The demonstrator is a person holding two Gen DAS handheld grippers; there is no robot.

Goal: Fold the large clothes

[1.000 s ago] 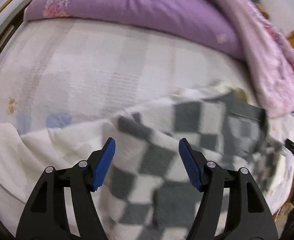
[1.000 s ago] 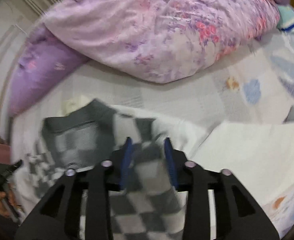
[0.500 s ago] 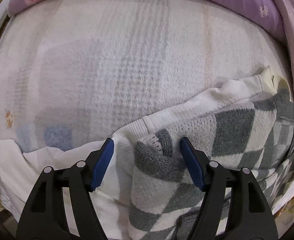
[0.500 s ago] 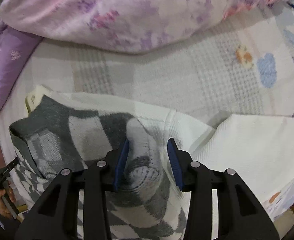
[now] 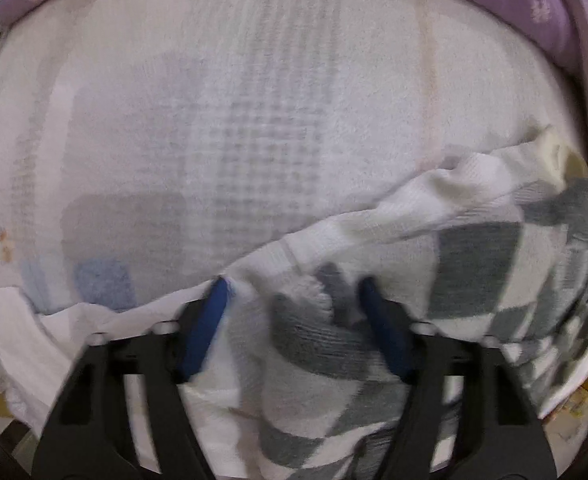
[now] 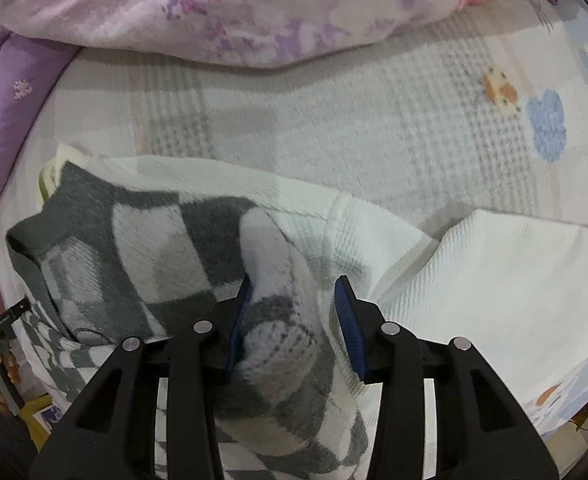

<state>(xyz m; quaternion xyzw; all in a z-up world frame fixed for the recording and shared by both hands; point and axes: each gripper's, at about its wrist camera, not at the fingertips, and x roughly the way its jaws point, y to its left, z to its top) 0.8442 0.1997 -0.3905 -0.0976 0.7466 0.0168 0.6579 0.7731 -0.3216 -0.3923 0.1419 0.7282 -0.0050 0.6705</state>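
A grey-and-white checked knit garment (image 5: 473,264) lies on the bed with a white knit layer (image 5: 373,216) along its far edge. My left gripper (image 5: 294,292) is wide open, its blue pads either side of a bunched fold of the checked knit. In the right wrist view the same checked garment (image 6: 142,248) spreads to the left. My right gripper (image 6: 292,288) has its pads on a thick bunched fold of it (image 6: 278,320), and the jaws are a little apart.
The bed has a pale waffle-weave cover (image 5: 254,120) with faint checks and small animal prints (image 6: 545,124). A purple floral duvet (image 6: 254,4) is piled along the far side. A white cloth (image 6: 513,280) lies to the right. The bed edge is close below.
Both grippers came lower and closer to the bed. The checked garment settled flat on the cover. The right jaws widened slightly around the fold.
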